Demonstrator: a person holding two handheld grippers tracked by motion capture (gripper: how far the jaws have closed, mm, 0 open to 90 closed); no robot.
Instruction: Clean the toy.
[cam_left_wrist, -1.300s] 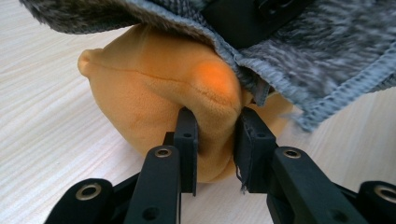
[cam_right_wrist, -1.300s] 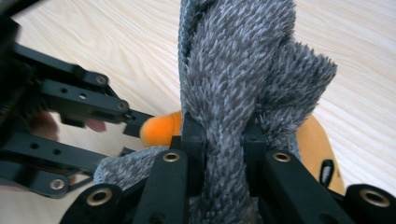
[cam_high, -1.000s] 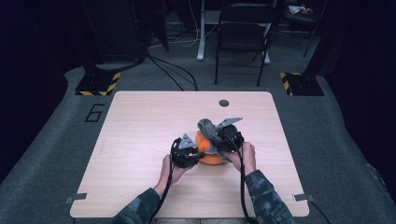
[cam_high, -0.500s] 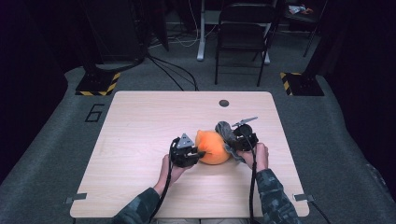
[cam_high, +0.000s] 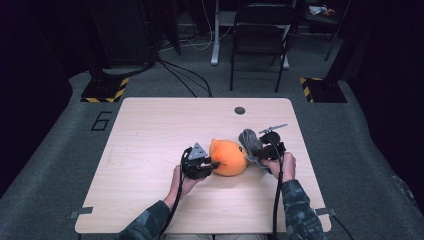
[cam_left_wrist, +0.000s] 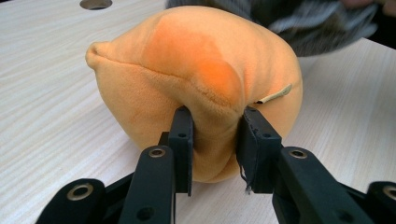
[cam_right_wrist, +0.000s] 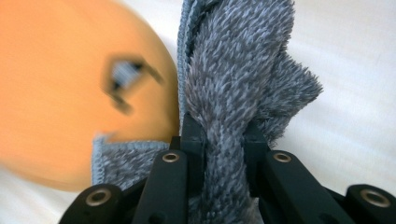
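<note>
An orange plush toy (cam_high: 229, 157) lies near the middle of the wooden table (cam_high: 150, 130). My left gripper (cam_high: 214, 165) is at its left side, shut on a pinched fold of the plush (cam_left_wrist: 187, 60); both pads press into the fabric around the left gripper (cam_left_wrist: 215, 140). A grey fuzzy cloth (cam_high: 248, 140) sits against the toy's right side. My right gripper (cam_high: 261, 149) is shut on it. In the right gripper view the cloth (cam_right_wrist: 233, 70) stands bunched between the jaws of the right gripper (cam_right_wrist: 223, 140), with the orange toy (cam_right_wrist: 60, 93) blurred just behind it.
A round cable hole (cam_high: 240, 110) sits near the table's far edge. Beyond the table stand a dark chair (cam_high: 260, 35) and two yellow-and-black striped bases (cam_high: 102, 92). A "6" (cam_high: 101, 121) is marked on the floor at the left.
My right gripper has moved to the right with the grey cloth, drawing it off the top of the orange toy. The left gripper has stayed put on the toy.
</note>
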